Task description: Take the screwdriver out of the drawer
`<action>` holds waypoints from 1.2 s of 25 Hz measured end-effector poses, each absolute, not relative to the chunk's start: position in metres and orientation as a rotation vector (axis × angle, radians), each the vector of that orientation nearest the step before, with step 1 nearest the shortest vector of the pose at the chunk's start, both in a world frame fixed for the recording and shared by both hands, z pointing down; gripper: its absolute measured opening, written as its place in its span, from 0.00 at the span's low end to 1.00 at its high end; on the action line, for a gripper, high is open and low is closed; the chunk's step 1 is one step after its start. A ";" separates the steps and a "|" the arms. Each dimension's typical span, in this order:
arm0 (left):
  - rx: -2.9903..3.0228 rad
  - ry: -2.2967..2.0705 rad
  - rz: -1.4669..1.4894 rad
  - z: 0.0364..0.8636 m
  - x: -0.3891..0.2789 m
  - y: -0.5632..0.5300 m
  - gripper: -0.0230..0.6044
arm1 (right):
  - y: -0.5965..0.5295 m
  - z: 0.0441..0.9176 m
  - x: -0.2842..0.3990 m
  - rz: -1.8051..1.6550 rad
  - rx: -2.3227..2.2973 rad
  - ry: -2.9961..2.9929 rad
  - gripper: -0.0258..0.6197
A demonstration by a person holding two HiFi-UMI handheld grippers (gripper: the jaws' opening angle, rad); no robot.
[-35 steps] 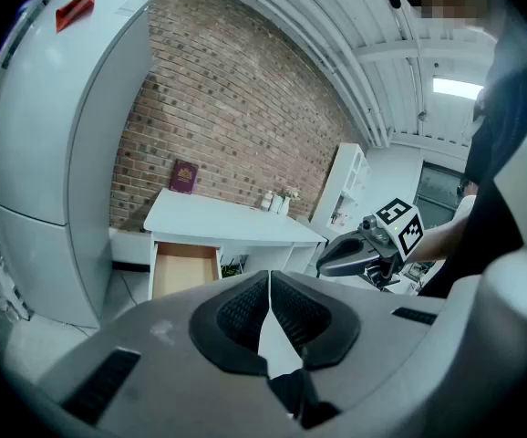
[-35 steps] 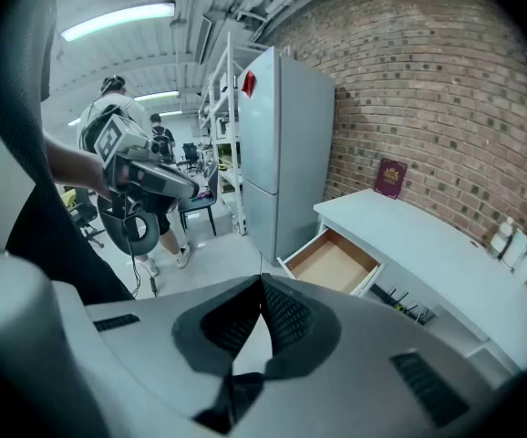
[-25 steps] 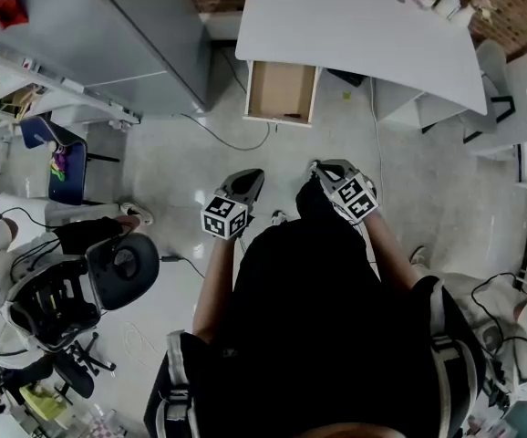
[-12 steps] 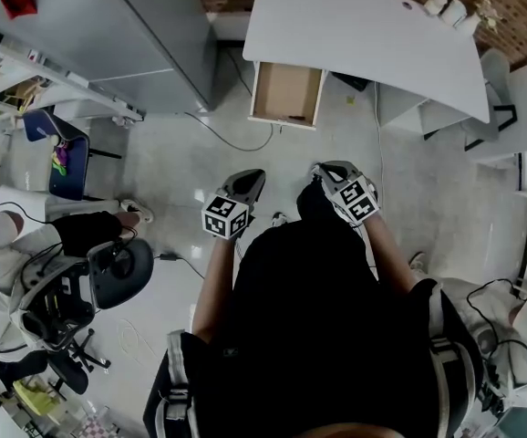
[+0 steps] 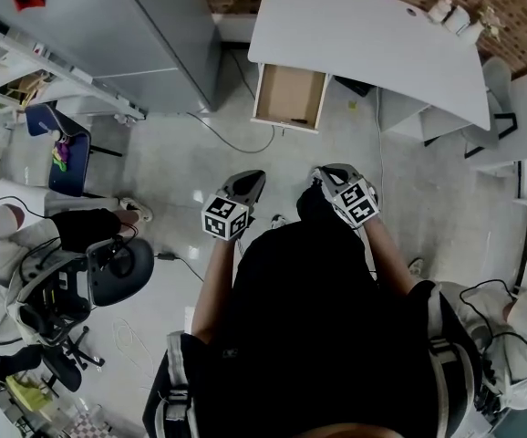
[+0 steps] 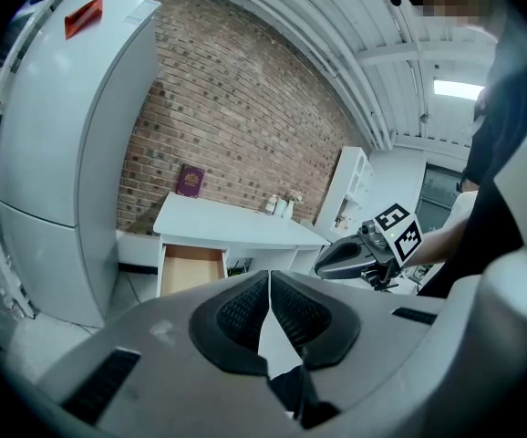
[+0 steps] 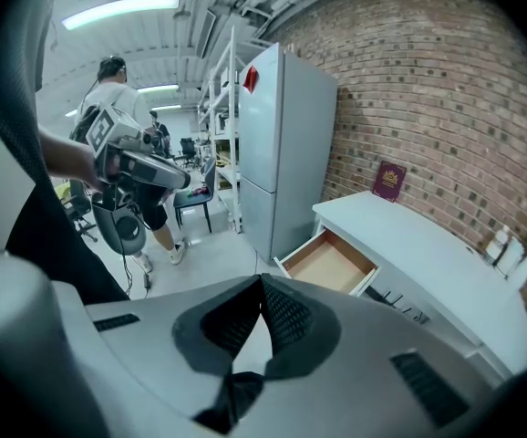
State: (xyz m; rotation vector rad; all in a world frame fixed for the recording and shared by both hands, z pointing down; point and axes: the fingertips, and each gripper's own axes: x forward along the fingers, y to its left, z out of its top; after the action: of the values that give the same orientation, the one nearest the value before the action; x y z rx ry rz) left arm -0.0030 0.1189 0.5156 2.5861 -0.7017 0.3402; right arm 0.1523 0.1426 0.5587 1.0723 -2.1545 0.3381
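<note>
Drawer [image 5: 288, 96] stands pulled open from under the white desk [image 5: 364, 35], its light wood bottom showing. A slim dark item lies by the drawer's front edge, right of centre. It's prob. the screwdriver [image 5: 297, 120], but it's too small to be sure. Rest of the drawer bottom looks bare.

Left gripper [image 6: 269, 281]: ribbed pads pressed together at the tips, nothing btwn them. It's held out on the open side of the drawer, well apart from it, pointing roughly toward the drawer front.

Right gripper [image 7: 262, 286]: pads also together, nothing btwn them. It's likewise well apart from the drawer, on the same open side, tilted down more than the left. The drawer shows beyond its jaws, a bit to the right in the right gripper view.

The 2 grippers sit near each other, side by side, w/ neither one touching the drawer.

Grey fridge [image 5: 127, 35] stands left of the drawer. A maroon book [image 7: 390, 181] leans on the brick wall at the desk's back, beyond the drawer. A dark cable [image 5: 232, 140] runs over the floor [image 5: 181, 167] just in front of the drawer.
</note>
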 end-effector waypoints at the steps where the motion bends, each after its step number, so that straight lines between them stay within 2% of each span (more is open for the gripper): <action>1: 2.586 -0.706 0.338 0.515 -0.004 0.119 0.07 | 0.142 0.559 0.152 0.336 1.071 -2.154 0.13; 30: 2.506 -0.861 0.296 0.523 -0.034 0.114 0.07 | 0.115 0.570 0.141 0.311 0.928 -2.162 0.13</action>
State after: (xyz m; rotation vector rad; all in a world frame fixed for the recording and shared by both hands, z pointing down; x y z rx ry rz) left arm -0.0339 0.1137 0.5227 2.5062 -0.8606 0.2960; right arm 0.1415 0.1151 0.5695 0.9280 -2.1617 0.3106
